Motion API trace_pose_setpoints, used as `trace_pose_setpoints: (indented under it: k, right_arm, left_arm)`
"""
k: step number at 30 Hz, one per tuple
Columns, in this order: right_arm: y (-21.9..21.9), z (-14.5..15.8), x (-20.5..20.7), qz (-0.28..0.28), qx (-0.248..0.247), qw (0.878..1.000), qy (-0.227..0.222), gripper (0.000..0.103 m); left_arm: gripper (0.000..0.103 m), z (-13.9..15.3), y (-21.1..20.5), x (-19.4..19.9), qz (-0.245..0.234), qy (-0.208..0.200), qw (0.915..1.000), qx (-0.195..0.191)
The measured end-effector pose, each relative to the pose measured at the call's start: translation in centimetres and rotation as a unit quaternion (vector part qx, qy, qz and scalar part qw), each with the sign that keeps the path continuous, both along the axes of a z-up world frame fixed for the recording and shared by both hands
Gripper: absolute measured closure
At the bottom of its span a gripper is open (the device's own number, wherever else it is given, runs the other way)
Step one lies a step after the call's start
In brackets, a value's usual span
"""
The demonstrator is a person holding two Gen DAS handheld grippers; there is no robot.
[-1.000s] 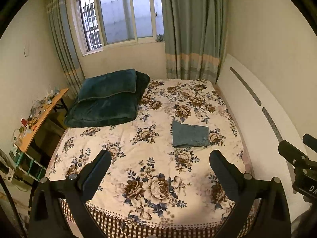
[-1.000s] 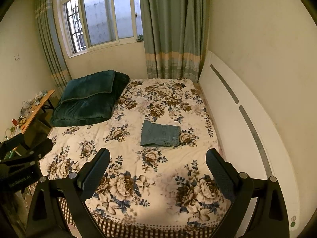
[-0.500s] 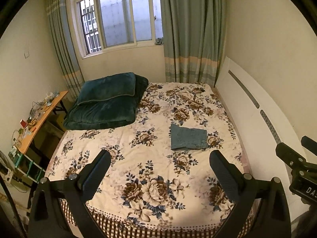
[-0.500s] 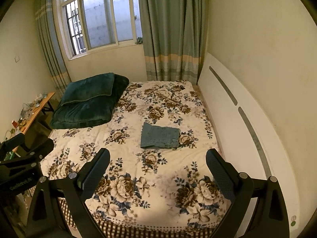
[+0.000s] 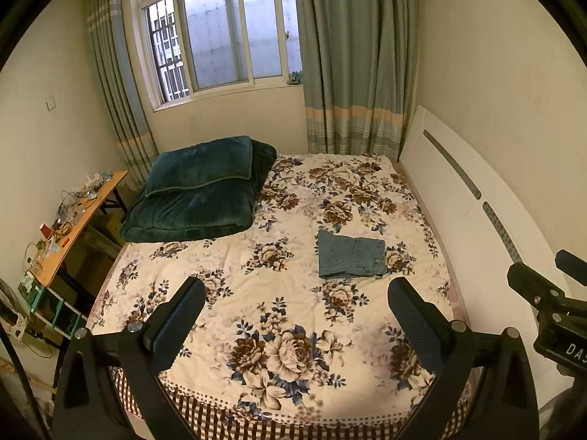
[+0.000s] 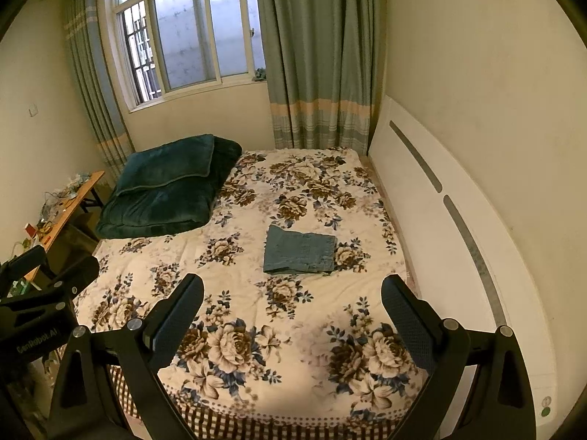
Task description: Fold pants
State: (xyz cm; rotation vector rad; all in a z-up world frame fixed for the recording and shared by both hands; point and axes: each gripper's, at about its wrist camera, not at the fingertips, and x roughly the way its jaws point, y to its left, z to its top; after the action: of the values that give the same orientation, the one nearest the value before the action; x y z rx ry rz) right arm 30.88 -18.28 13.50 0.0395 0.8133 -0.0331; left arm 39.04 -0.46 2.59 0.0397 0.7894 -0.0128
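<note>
Blue denim pants (image 5: 351,259) (image 6: 300,252) lie folded into a small flat rectangle on the floral bedspread (image 5: 279,293) (image 6: 256,315), right of the bed's middle. My left gripper (image 5: 295,295) is open and holds nothing. It hangs over the near end of the bed, well short of the pants. My right gripper (image 6: 291,291) is open and empty too, at a similar distance from the pants. In the left wrist view the right gripper's body shows at the right edge. In the right wrist view the left one shows at the left edge.
A folded dark green blanket (image 5: 200,189) (image 6: 167,190) sits at the bed's far left. The white headboard (image 5: 473,205) (image 6: 440,198) runs along the right wall. A cluttered wooden desk (image 5: 73,220) (image 6: 66,205) stands left of the bed. Window and curtains are behind.
Both grippers have drawn back and risen a little from the bed, so the folded pants look slightly smaller and farther off. The pants have not moved.
</note>
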Motion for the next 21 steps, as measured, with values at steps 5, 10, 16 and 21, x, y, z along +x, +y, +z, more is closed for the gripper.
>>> trace_pose_setpoints:
  k: [5,10,16,21]
  right_arm:
    - [0.29,-0.09,-0.34,0.000,0.001,1.000,0.000,0.004]
    - [0.40,-0.08,-0.53,-0.002,0.002,1.000,0.000,0.004]
    - [0.21,-0.13,-0.44,-0.001,0.003,1.000,-0.001,0.004]
    - [0.21,-0.16,-0.45,0.000,0.003,1.000,0.000,0.004]
  left_arm:
    - [0.001,0.21,-0.13,-0.04,0.000,0.001,1.0000,-0.001]
    - [0.001,0.18,-0.17,-0.09,0.000,0.000,1.0000,-0.001]
    - [0.001,0.27,-0.19,-0.10,-0.002,0.000,1.0000,-0.001]
    - [0.001,0.50,-0.24,-0.07,-0.003,-0.002,1.0000,-0.002]
